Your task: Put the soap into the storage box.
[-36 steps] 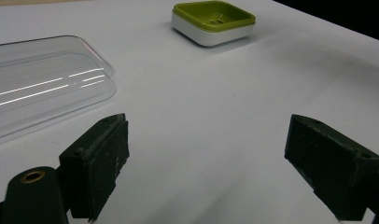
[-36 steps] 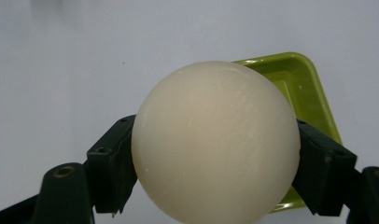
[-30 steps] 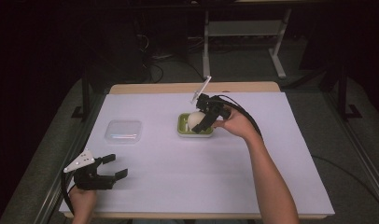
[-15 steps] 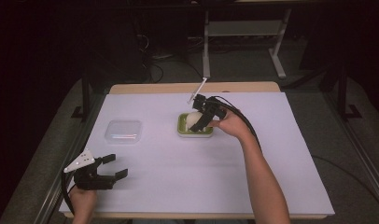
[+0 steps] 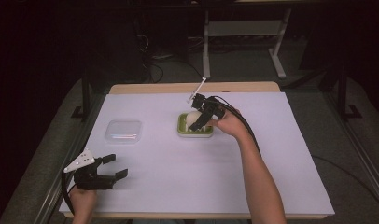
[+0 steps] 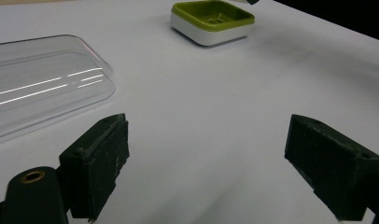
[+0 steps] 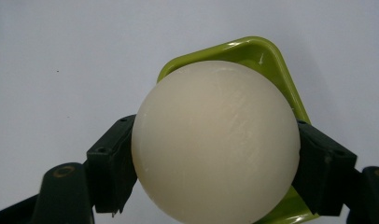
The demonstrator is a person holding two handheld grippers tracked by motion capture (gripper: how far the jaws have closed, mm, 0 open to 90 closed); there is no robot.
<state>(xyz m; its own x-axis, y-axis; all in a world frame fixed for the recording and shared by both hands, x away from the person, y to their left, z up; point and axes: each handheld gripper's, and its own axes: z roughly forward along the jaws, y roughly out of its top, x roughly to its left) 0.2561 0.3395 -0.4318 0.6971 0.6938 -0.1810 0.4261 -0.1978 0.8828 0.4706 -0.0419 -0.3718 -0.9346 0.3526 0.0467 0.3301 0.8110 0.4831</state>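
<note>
The right gripper (image 7: 215,154) has the soap (image 7: 215,140) pinched between its two black jaws, one pad on each flank at the widest part, so the round bar can't roll out. Directly beyond the fingertips sits the green dish (image 7: 257,51), its rim peeking out past the soap's far edge. In the high view the right gripper (image 5: 200,122) angles down with the soap (image 5: 193,117) right over the dish (image 5: 195,132); whether soap and dish touch can't be made out. It looks like the soap is being set in.

Over at the near corner the left gripper (image 5: 114,168) rests on the table (image 5: 281,154), jaws wide apart on nothing. The clear lid (image 6: 43,79) lies just beyond its left finger, handy for capping, I'd guess.
</note>
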